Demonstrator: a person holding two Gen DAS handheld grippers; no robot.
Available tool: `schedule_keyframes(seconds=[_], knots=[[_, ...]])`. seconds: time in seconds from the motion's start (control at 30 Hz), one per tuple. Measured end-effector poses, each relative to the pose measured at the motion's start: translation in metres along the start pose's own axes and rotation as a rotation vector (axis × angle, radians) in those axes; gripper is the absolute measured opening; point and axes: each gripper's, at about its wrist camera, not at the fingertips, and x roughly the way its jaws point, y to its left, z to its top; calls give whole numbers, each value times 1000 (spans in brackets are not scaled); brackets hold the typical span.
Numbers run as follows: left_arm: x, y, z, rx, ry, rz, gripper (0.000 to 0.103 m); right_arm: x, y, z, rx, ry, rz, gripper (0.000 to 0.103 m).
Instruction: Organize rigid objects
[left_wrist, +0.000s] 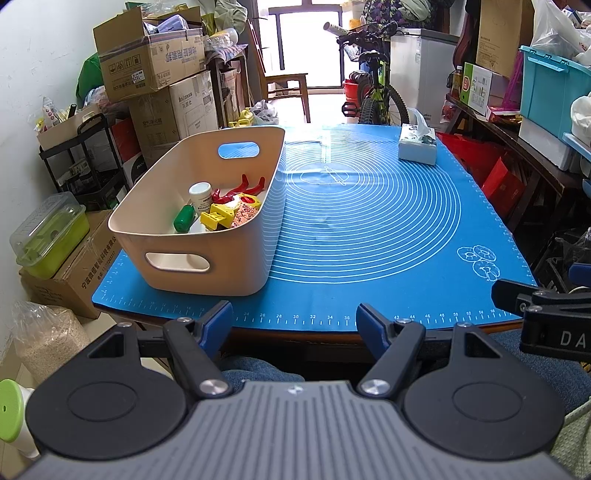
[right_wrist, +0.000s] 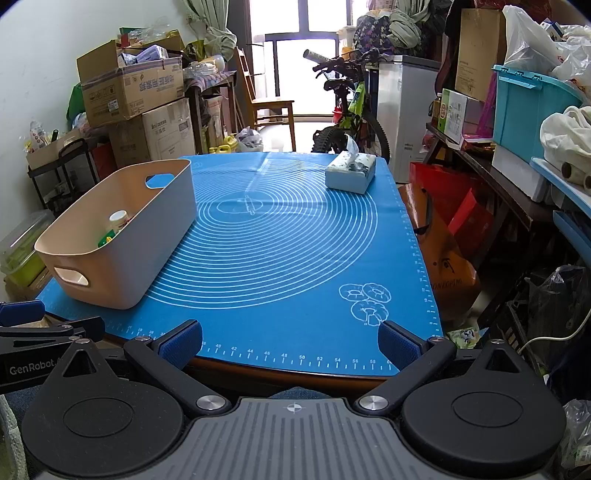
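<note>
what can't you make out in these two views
- Contents of the beige plastic bin, right wrist view: its near wall hides all but the white bottle and a green scrap.
- Bin floor near the front, left wrist view: hidden behind the bin's front wall.
- White bottle's label: print too small to read.
- Right claw, left wrist view: cut off by the right edge.

Bright backlight from window, glare on mat, fisheye-warped edges.
</note>
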Motion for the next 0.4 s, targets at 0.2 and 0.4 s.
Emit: schedule_keyframes(seconds=[0.2, 0.4], knots=[[0, 0, 0, 1, 0, 1, 75, 0, 0, 0, 3, 0, 1, 101], [1, -4, -3, 15, 3, 1, 75, 0, 3, -2, 8, 2, -2, 101]])
